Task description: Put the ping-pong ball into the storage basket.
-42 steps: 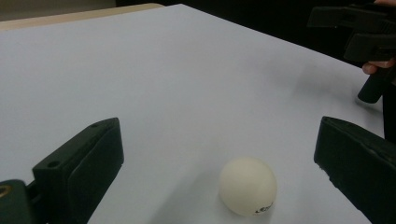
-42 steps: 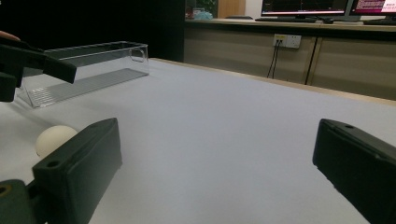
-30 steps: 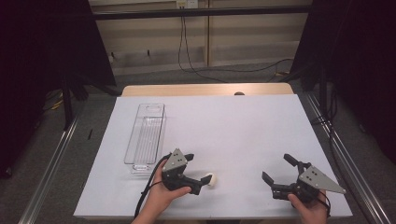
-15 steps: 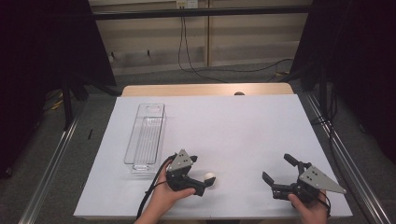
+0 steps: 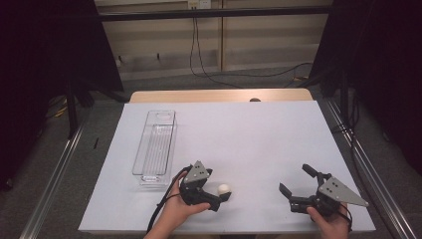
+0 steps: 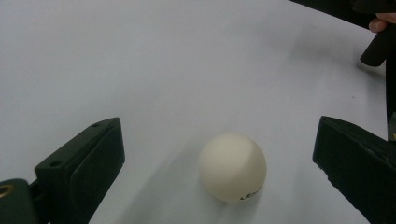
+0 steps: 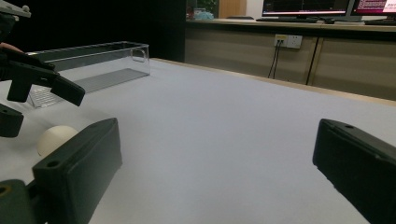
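Observation:
A white ball [image 5: 224, 188] lies on the white table [image 5: 239, 134] near its front edge. My left gripper [image 5: 222, 195] is open, and the ball [image 6: 232, 167] rests on the table between its wide-apart jaws without touching either one. In the left gripper view, the left gripper [image 6: 219, 135] has the ball slightly right of the middle of the gap. My right gripper [image 5: 294, 179] sits at the front right, open and holding nothing. From the right gripper [image 7: 219, 140] the ball [image 7: 53, 137] shows off to the left.
A clear plastic tray [image 5: 155, 147] lies lengthwise at the left of the table, just beyond the left gripper, and also appears as the tray [image 7: 88, 65] in the right gripper view. A wooden edge [image 5: 219, 95] runs along the table's far side.
My left gripper has turned in the hand, so its grey plate now faces up. The ball has barely shifted between the jaws. The right gripper has not moved.

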A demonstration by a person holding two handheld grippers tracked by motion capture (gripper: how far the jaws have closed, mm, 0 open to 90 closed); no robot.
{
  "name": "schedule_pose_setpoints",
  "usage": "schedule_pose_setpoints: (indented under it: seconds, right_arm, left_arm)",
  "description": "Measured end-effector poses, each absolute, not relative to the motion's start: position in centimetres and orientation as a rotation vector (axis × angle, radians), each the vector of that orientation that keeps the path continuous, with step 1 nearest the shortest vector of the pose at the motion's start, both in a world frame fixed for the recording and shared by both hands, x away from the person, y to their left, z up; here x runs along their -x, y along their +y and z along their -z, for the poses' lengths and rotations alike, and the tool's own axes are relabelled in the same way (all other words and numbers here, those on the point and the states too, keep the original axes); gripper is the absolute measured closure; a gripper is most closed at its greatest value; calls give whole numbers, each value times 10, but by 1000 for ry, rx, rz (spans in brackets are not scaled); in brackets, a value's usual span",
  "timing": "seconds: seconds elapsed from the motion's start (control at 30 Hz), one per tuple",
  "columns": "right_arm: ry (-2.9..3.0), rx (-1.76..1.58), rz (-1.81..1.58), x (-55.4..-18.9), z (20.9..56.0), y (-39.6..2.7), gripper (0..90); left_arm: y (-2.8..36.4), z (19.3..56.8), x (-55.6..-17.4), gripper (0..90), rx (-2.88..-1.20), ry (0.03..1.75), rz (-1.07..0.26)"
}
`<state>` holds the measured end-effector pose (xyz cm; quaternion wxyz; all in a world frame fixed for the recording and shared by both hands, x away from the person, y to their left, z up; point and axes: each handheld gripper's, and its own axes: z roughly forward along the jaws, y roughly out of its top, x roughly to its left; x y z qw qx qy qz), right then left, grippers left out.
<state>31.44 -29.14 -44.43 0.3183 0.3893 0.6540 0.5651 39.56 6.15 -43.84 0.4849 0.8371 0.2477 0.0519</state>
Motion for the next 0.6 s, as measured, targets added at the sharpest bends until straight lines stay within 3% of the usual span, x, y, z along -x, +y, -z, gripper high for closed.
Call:
schedule_pose_setpoints:
  seconds: [0.6]
  right_arm:
    - [1723, -1019, -1482, -315, 445, -291, 11]
  left_arm:
    - [54, 442, -397, 24, -2084, 607, -54]
